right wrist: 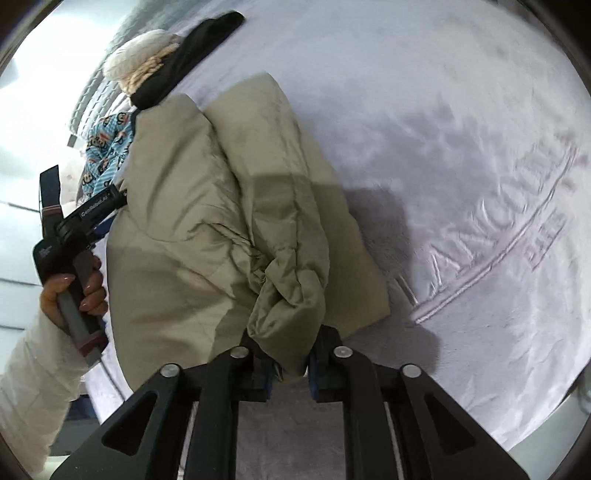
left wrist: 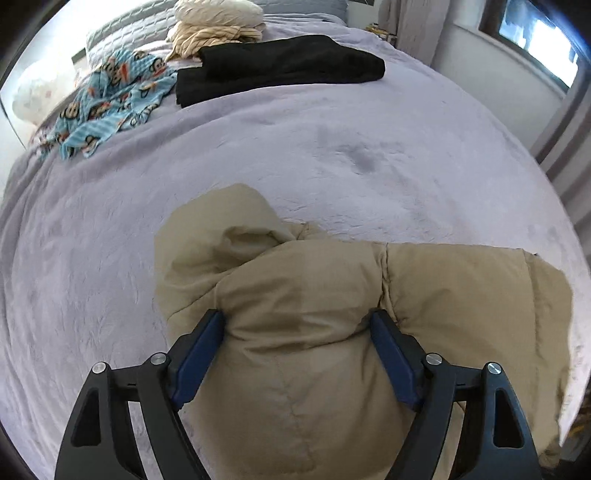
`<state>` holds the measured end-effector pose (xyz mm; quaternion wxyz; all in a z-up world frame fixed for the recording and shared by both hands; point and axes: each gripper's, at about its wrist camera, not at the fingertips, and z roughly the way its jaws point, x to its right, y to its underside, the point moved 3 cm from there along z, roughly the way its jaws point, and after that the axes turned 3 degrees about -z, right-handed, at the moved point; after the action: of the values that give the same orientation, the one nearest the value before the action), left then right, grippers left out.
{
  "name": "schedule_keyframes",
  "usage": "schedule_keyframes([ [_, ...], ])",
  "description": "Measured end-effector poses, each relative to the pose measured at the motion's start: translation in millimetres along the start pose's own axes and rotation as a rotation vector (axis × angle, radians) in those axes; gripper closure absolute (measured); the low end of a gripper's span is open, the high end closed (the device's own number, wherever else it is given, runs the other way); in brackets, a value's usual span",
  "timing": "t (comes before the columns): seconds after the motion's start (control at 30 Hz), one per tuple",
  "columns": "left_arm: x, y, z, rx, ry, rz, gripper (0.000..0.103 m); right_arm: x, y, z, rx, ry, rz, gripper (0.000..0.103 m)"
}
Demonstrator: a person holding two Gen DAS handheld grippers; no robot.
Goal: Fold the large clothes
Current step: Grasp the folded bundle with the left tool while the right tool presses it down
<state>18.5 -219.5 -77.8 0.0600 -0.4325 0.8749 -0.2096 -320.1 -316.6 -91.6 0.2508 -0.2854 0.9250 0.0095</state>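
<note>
left gripper [left wrist: 297, 325]: angled steeply down, fingers [left wrist: 201, 350] spread wide astride a puffy fold, pads apart from each other | right gripper [right wrist: 290, 363]: angled down, fingers clenched on bunched edge of khaki puffer jacket [right wrist: 207, 206] | jacket: heaped on lilac bed blanket [left wrist: 332, 147] | hand [right wrist: 74, 291] grips left handle

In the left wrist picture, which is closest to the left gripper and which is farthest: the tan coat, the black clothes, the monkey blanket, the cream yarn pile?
1. Tan coat: right between the left gripper's fingers.
2. Monkey blanket: far left on the bed, and black clothes: top middle. Too close to call.
3. Cream yarn pile: behind the black clothes, at the top.
</note>
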Motion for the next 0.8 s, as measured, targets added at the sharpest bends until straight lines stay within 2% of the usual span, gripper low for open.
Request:
schedule_keyframes([
  [0.1,-2,-1,2,-0.007,0.006,-0.017,0.022,13,-7,-16,-0.009,-0.049,0.053,0.073],
  [0.17,-7,-1,5,-0.013,0.017,-0.028,0.022,18,-16,-44,0.050,-0.050,0.045,0.052],
  [0.23,-11,-1,7,-0.017,0.021,-0.037,0.021,18,-31,-65,0.113,-0.065,0.029,0.040],
  [0.3,-10,0,6,-0.016,0.016,-0.038,0.021,16,-57,-68,0.124,-0.123,0.024,0.039],
  [0.4,-9,-1,5,-0.015,0.006,-0.047,0.021,12,-95,-32,0.079,-0.188,0.040,0.039],
  [0.43,-10,-1,3,-0.016,0.005,-0.052,0.021,11,-107,-13,0.055,-0.207,0.047,0.044],
  [0.47,-11,-1,1,-0.016,0.007,-0.057,0.021,10,-109,-1,0.036,-0.226,0.053,0.072],
  [0.5,-14,0,-1,-0.013,0.007,-0.063,0.021,7,-114,14,0.009,-0.240,0.055,0.088],
  [0.53,-17,0,-3,-0.010,0.005,-0.071,0.021,4,-119,29,-0.014,-0.236,0.050,0.092],
  [0.63,-24,0,1,-0.015,0.013,-0.111,0.021,-2,-129,68,-0.039,-0.152,-0.056,0.092],
  [0.7,-20,-1,2,-0.012,0.000,-0.107,0.021,9,-128,87,-0.082,-0.164,-0.020,0.092],
  [0.73,-18,0,3,-0.011,-0.007,-0.102,0.021,14,-129,86,-0.090,-0.182,0.012,0.092],
  [0.8,-17,1,3,-0.008,-0.010,-0.097,0.021,14,-130,71,-0.073,-0.156,-0.004,0.090],
])
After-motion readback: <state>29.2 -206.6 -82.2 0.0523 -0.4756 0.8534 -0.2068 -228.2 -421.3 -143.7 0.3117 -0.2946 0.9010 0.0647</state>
